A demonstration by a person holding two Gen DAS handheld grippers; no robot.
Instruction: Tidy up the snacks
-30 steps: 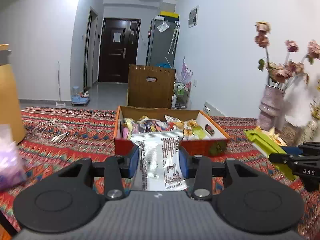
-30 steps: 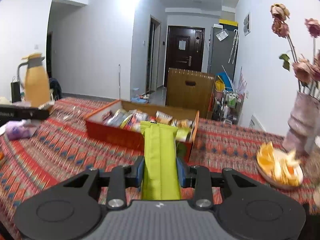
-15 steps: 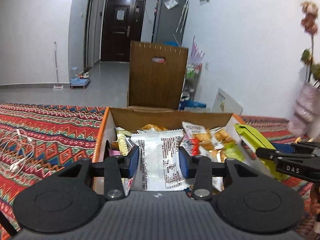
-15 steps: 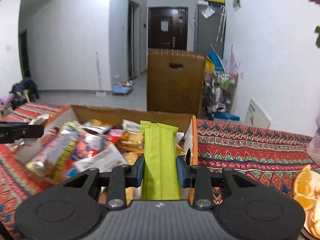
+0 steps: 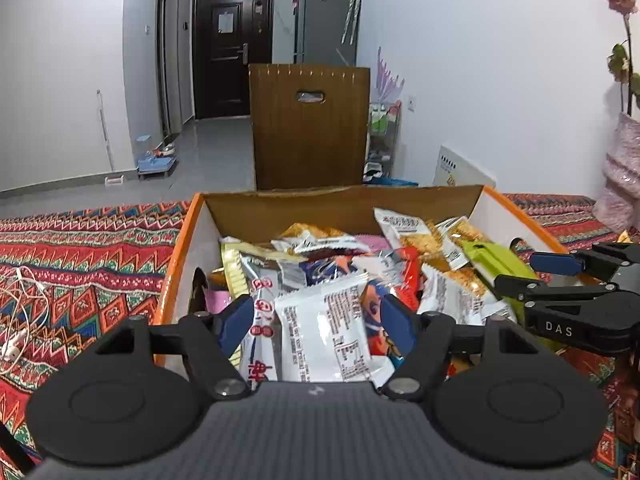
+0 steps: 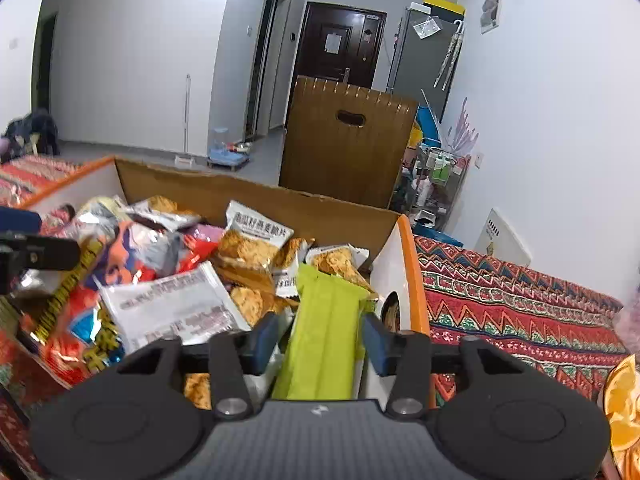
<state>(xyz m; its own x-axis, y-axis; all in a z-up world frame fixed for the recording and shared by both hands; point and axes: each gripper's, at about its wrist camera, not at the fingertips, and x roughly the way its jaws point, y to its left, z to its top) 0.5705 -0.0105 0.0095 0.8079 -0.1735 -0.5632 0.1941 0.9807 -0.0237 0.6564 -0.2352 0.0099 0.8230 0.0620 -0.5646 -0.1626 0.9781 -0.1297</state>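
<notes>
An orange-rimmed cardboard box full of mixed snack packets sits on the patterned cloth; it also shows in the right wrist view. My left gripper is open over the box, and the white packet lies loose between its spread fingers on the pile. My right gripper is open at the box's right end, with the lime-green packet lying between its fingers on the snacks. The right gripper also shows in the left wrist view beside the green packet.
White earphones lie on the cloth left of the box. A pink vase stands far right. A plate of orange slices sits at the right edge. A brown bin stands beyond the table.
Both grippers moved forward over the box and opened. The white packet and the green packet were let go and now rest on the snack pile.
</notes>
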